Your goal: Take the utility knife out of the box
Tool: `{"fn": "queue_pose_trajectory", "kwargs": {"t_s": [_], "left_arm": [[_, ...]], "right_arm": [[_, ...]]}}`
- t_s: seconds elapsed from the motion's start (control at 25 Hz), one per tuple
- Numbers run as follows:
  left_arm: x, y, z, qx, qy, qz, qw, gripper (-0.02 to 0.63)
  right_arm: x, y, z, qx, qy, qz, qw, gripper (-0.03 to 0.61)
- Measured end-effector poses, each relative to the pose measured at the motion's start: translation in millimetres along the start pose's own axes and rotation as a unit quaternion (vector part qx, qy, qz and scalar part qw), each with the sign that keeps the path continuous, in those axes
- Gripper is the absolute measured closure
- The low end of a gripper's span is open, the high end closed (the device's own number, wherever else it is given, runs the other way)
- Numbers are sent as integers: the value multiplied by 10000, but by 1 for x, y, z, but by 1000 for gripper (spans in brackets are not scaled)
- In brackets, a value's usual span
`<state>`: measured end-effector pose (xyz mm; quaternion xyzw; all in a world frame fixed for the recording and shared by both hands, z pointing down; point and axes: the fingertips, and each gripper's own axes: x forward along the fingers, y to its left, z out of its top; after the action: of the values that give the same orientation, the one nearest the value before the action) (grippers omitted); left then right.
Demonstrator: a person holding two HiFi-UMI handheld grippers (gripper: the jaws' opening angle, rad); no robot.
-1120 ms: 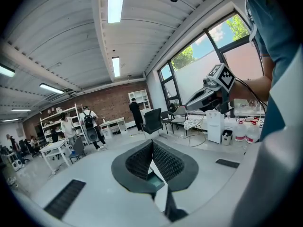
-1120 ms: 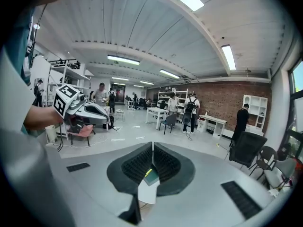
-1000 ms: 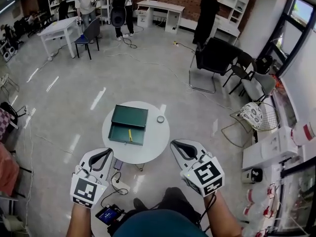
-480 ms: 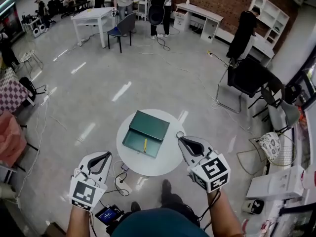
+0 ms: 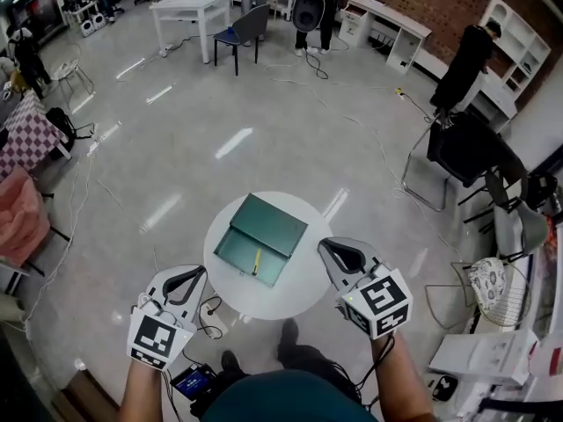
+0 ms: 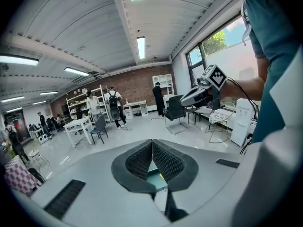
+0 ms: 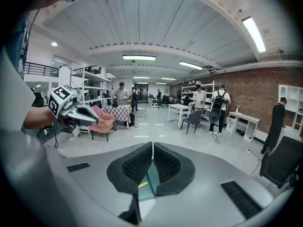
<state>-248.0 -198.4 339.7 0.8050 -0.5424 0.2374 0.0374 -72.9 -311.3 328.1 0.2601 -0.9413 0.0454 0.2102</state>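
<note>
Here, closed left tongs (image 5: 199,271) and closed right tongs (image 5: 323,243) hover near box (image 5: 269,221).

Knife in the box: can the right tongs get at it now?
Probably yes. The box lies open, the knife bare inside, nothing between it and the right tongs; they are shut and must open first.
</note>
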Motion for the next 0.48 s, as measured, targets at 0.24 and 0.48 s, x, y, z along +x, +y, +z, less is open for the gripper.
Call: {"fn": "queue_pose_trajectory", "kwargs": {"t_s": [0.24,0.48], "left_arm": [[39,-5,-12,-24,217,-53,9997,595],[69,-1,-30,-84,507,-166,9985,595]], "right_arm": [[24,-23,-26,72,127,187,9997,540],[46,-39,-43,221,208,246,9992,540]]}}
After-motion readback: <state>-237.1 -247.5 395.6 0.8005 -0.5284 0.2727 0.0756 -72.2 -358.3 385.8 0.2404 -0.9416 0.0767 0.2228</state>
